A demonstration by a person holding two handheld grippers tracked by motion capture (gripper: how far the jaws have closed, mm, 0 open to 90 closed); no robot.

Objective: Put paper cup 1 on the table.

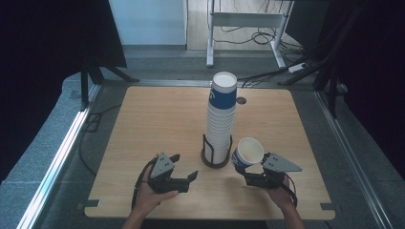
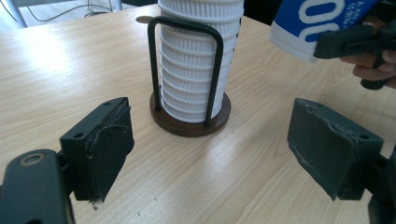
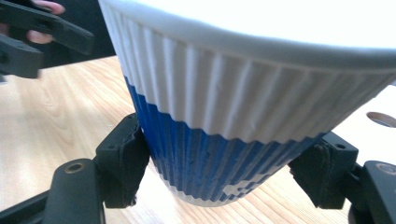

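A: Status?
B: Right gripper (image 1: 249, 172) clamps one blue-and-white cup (image 1: 248, 153), tilted, just right of the cup stack (image 1: 220, 119) in its holder (image 1: 216, 160). Left gripper (image 1: 186, 177) sits near-left of the holder, jaws apart with nothing between them.
A: Step?
B: Looks like carrying the single cup; whether it's clear of the table (image 1: 157, 124) is hard to tell. Next: level it and find it a bare spot.
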